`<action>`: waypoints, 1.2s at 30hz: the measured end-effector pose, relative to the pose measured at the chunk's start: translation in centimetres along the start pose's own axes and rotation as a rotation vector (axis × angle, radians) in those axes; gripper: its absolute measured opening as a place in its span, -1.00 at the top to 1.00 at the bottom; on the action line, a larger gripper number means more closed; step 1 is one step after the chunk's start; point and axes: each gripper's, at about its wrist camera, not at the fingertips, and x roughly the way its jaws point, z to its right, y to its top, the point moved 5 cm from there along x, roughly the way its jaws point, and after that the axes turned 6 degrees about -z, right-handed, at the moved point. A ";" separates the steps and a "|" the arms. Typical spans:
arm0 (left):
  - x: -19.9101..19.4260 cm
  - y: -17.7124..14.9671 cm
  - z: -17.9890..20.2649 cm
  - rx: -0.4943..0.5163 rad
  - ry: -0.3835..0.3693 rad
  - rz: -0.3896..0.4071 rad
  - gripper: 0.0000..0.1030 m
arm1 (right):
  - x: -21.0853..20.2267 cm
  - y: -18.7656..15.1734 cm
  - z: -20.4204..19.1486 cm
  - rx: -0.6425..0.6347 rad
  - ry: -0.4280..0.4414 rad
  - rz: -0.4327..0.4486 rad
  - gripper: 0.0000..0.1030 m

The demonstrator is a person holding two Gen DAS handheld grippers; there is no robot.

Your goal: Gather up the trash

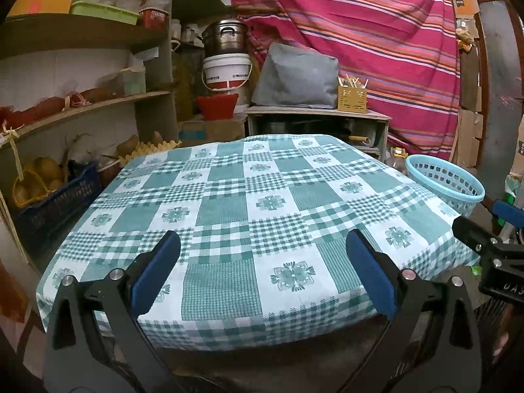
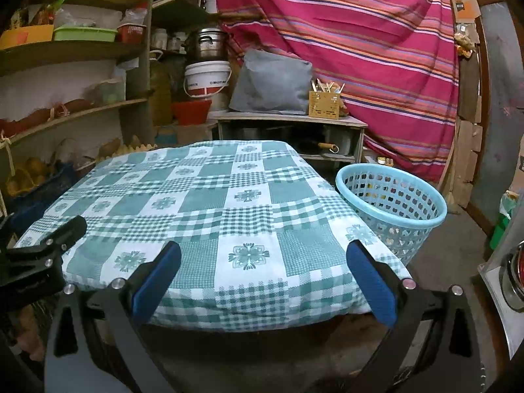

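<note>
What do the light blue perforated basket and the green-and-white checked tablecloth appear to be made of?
Light blue perforated basket: probably moulded plastic, given its smooth, slightly glossy rim and regular holes. Green-and-white checked tablecloth: apparently woven fabric, matte, draping softly over the edges.

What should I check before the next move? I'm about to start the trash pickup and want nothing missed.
1. Left gripper open and holding nothing: ok, jaws stand wide apart.
2. Right gripper open and holding nothing: ok, jaws wide apart.
3. Blue basket upright, beside the table's right edge on the floor: ok.
4. Trash visible on the checked tablecloth: not ok, none shows on it in either view.
5. Basket's contents: cannot tell, only a few colours show through the holes.
6. Grippers apart from each other: ok, each shows at the edge of the other's view, not touching.
</note>
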 end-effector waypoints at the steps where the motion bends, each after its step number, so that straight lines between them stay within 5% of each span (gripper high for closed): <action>1: -0.1 -0.1 0.1 0.000 -0.004 0.000 -0.90 | -0.1 0.0 0.0 0.000 0.001 0.002 -0.91; 36: -0.7 0.3 0.1 0.008 -0.009 0.023 -0.90 | -1.0 0.4 0.1 -0.003 -0.005 0.030 -0.91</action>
